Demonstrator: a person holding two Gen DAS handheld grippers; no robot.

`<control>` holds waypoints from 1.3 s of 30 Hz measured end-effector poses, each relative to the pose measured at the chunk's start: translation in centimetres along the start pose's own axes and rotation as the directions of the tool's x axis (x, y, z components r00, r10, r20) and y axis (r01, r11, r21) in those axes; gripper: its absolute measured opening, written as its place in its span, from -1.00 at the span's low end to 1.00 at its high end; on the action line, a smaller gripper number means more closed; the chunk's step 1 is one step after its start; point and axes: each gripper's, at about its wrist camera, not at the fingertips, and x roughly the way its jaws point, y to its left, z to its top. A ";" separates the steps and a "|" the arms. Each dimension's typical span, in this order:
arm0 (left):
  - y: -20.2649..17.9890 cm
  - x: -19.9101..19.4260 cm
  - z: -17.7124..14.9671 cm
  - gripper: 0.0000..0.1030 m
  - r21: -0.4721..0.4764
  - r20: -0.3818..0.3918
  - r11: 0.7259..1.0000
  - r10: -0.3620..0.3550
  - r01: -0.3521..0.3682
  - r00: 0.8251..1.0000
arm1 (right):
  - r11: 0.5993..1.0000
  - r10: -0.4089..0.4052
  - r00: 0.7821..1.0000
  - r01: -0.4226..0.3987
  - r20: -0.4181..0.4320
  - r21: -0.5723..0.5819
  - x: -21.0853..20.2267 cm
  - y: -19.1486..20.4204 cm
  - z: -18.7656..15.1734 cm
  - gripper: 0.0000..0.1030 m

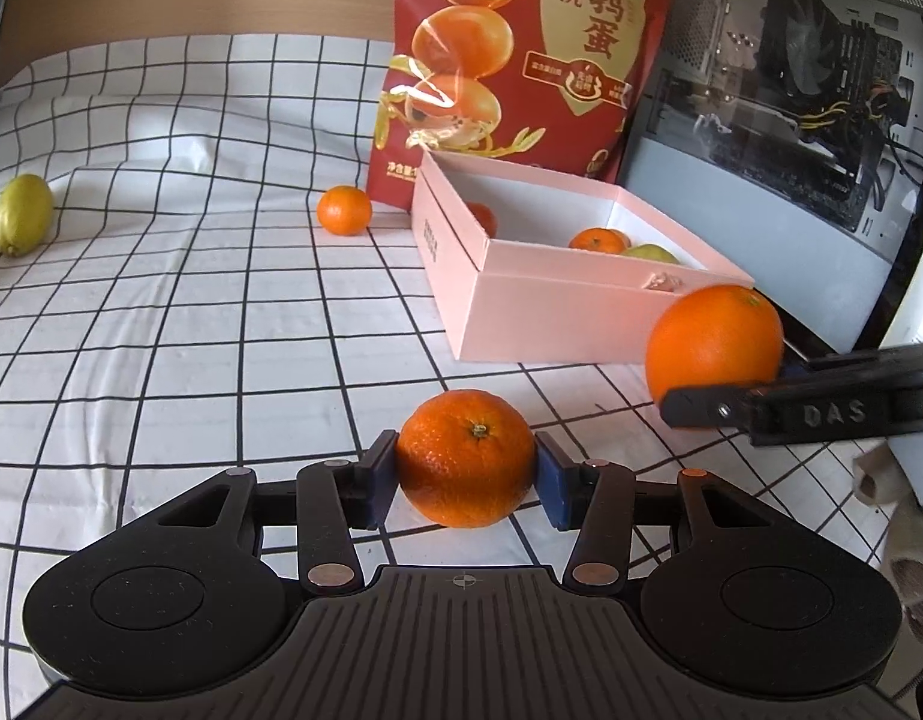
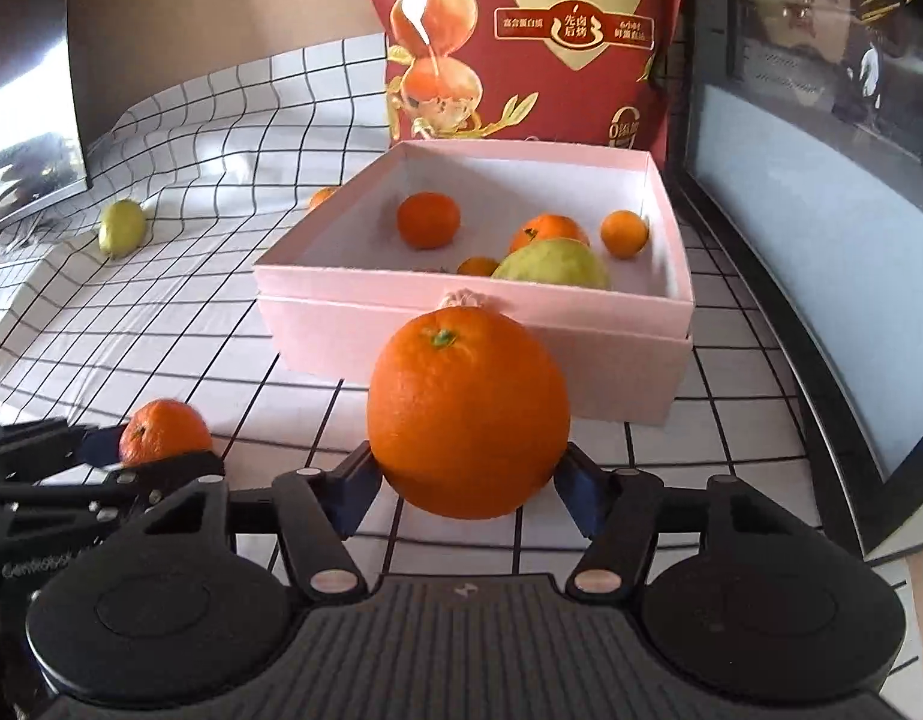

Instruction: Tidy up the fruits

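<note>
1. Checked cloth (image 1: 161, 312): lay spread under everything, wrinkled to the left of the pink box.
2. Red pouch (image 1: 521, 60): stood upright right behind the pink box.
3. Pink box (image 2: 461, 330): sat open on the cloth, holding one green fruit (image 2: 554, 264) and several small oranges.
4. Right gripper (image 2: 467, 480): clamped on the big orange (image 2: 467, 408), just in front of the pink box, near its right corner.
5. Left gripper (image 1: 466, 474): closed on the mandarin (image 1: 466, 459), pads touching both sides, in front of the pink box and left of the big orange.
6. Small mandarin (image 1: 344, 210): rested on the cloth just left of the pink box, beside the pouch.
7. Yellow-green fruit (image 1: 22, 222): lay far to the left of the pink box, well apart.
</note>
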 end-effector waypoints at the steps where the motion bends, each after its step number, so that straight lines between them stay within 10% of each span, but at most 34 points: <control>1: 0.0 0.0 0.0 0.02 -0.001 0.000 1.000 -0.001 0.001 1.000 | 1.000 0.009 1.000 -0.009 -0.006 0.003 -0.2 0.0 -0.1 0.23; 12: 0.1 0.0 0.0 0.02 0.001 -0.002 1.000 0.000 0.000 1.000 | 0.983 0.179 0.983 -0.177 -0.028 0.053 -3.2 -2.5 -3.6 0.23; 23: 0.1 -0.1 0.0 0.01 -0.007 -0.002 1.000 -0.005 0.005 1.000 | 0.998 0.069 0.997 -0.069 0.038 -0.016 -4.6 -3.6 -5.4 0.55; 39: 0.2 -0.1 0.0 0.02 -0.009 -0.004 1.000 -0.005 0.005 1.000 | 0.997 0.034 0.996 -0.028 0.077 -0.076 -4.8 -2.4 -5.8 0.47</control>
